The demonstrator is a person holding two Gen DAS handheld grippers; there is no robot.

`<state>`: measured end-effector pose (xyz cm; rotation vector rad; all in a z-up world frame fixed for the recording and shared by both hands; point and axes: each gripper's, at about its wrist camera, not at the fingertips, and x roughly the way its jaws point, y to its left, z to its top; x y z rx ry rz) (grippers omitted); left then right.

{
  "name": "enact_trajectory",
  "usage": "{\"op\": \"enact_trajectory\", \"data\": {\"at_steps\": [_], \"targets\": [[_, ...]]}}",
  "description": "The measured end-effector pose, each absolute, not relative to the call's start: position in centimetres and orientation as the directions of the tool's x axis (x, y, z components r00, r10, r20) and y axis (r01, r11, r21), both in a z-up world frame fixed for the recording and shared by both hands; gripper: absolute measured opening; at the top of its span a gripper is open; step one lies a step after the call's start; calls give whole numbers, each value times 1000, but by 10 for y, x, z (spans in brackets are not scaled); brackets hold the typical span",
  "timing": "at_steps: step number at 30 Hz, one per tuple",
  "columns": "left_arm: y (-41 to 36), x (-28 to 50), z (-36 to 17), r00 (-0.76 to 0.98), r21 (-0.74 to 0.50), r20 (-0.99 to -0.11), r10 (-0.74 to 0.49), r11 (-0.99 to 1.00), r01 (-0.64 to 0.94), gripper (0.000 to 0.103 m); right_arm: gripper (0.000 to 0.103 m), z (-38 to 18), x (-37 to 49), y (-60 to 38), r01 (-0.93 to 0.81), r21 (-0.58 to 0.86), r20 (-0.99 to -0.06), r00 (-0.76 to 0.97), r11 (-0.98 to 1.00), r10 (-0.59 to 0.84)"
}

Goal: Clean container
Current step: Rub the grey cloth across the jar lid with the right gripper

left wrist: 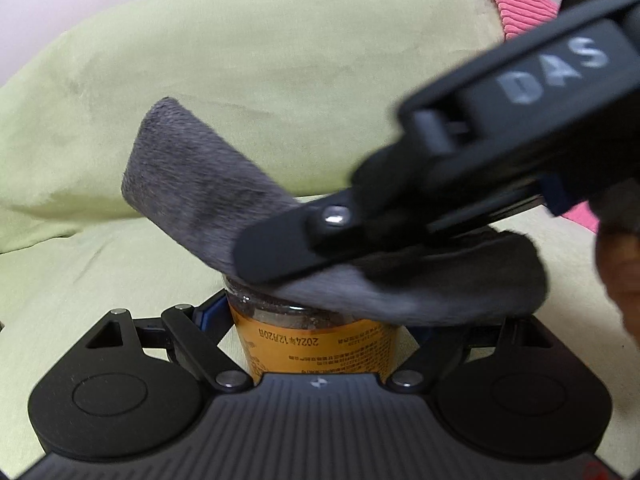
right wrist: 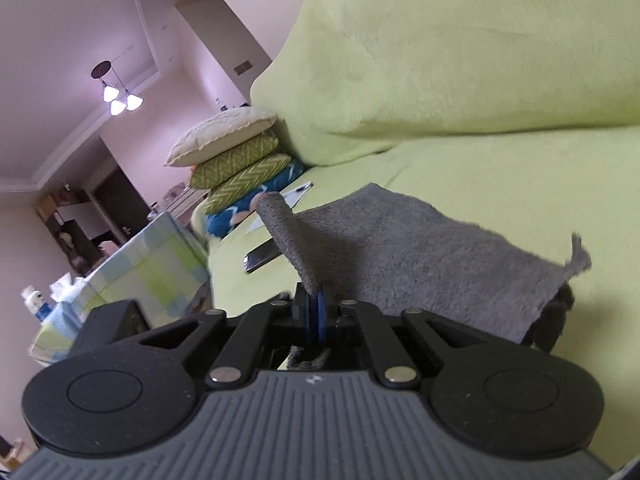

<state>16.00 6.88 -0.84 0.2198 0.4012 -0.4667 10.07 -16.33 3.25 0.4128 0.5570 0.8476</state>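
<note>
Jar (left wrist: pixel 312 344) with the orange label sits low in the left wrist view's centre, clamped between the left gripper (left wrist: pixel 316 320) jaws over the green sofa (left wrist: pixel 240 80). To wipe well, I judge the right gripper (right wrist: pixel 314 300), pinched shut on the grey cloth (left wrist: pixel 192 176), should press the draped cloth onto the rim and rub round. Its black body hides the jar mouth. Upper left in the right wrist view: stacked cushions (right wrist: pixel 236 160), a phone (right wrist: pixel 262 258).

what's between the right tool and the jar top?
The grey cloth: the right tool, shut on it, presses it over the mouth of the jar. The left wrist view shows this.
</note>
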Motion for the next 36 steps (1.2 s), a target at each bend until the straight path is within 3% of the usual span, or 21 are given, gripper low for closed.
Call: {"op": "enact_trajectory", "data": {"at_steps": [14,28,36], "targets": [[77,162,-13,816,101,-415,-404,870,482,84,1,30,110,-178,-527,426,-315,676,736,666],[86,162,-17,814,100,-419,-403,870,482,85,3,29,94,-164,-573,495,-310,586,653,749],[90,165,-19,815,99,-421,-398,873,478,84,1,29,100,-148,-584,396,-307,643,708,702]]}}
